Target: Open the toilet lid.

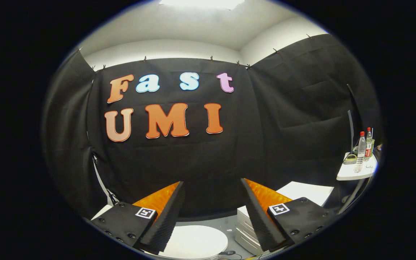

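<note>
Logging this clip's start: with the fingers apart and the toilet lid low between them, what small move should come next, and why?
Probably tilt down and ease toward the toilet lid. The gripper is open, its fingers holding nothing and aimed at the black cloth wall. The white lid lies closed, low between the fingers, untouched, so its edge seems to need approaching first.

A recording booth: black cloth walls (pixel 200 162) clipped up, white ceiling (pixel 193 29), bottles (pixel 361 151) on a table (pixel 352 173) at three o'clock.
</note>
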A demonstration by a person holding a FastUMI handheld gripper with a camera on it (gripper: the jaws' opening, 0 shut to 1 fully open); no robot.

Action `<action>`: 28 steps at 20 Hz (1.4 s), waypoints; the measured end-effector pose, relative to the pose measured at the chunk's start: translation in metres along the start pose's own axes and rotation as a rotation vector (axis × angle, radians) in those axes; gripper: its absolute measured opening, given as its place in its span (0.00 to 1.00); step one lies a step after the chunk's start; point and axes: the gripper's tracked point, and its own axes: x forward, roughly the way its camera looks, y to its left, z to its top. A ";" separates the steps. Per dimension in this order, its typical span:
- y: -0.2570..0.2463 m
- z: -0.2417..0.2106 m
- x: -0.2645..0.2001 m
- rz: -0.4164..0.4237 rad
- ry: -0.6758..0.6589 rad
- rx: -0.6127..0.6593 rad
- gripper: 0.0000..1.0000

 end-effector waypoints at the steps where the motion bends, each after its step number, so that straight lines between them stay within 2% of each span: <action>1: 0.000 -0.001 -0.001 0.000 0.001 -0.001 0.98; 21: 0.006 -0.017 -0.001 0.013 0.017 -0.009 0.98; 28: -0.020 -0.064 -0.005 -0.041 0.026 0.022 0.98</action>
